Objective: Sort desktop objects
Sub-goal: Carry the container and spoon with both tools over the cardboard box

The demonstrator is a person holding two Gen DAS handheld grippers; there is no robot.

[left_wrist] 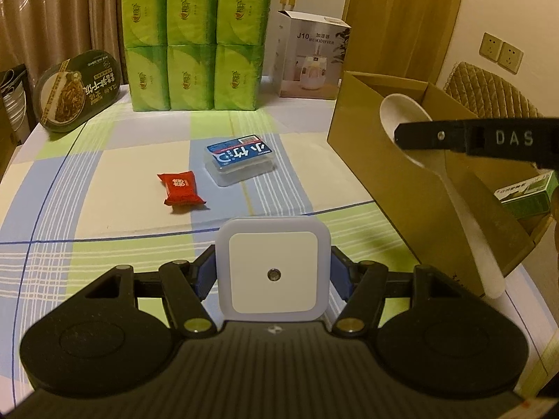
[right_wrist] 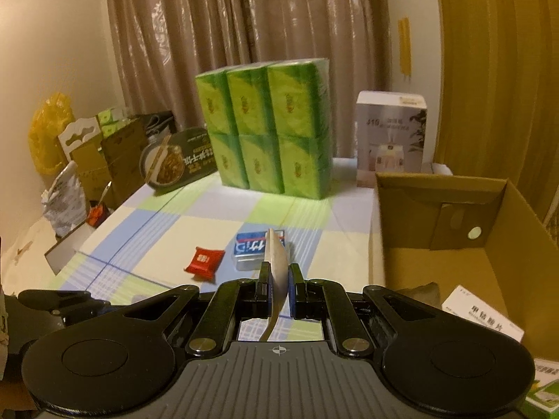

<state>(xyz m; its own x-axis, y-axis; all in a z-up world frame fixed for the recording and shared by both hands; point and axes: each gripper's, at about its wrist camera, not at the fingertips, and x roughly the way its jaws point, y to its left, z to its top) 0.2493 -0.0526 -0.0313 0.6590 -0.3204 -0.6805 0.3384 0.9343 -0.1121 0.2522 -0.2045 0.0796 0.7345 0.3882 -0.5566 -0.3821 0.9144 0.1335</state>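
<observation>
My left gripper (left_wrist: 273, 272) is shut on a square white night light (left_wrist: 273, 269), held above the checked tablecloth. My right gripper (right_wrist: 278, 284) is shut on a white spoon (right_wrist: 276, 262), held edge-on; the spoon (left_wrist: 419, 132) also shows in the left wrist view beside the open cardboard box (left_wrist: 412, 181). A red snack packet (left_wrist: 180, 187) and a clear case with a blue label (left_wrist: 239, 159) lie on the cloth ahead of both grippers. They also show in the right wrist view, the packet (right_wrist: 204, 264) left of the case (right_wrist: 249, 251).
A stack of green tissue packs (left_wrist: 195, 42), a humidifier box (left_wrist: 312, 59) and a noodle bowl (left_wrist: 77, 89) stand at the table's back. The cardboard box (right_wrist: 464, 244) holds a white medicine box (right_wrist: 482, 317) and a green box (left_wrist: 527, 193).
</observation>
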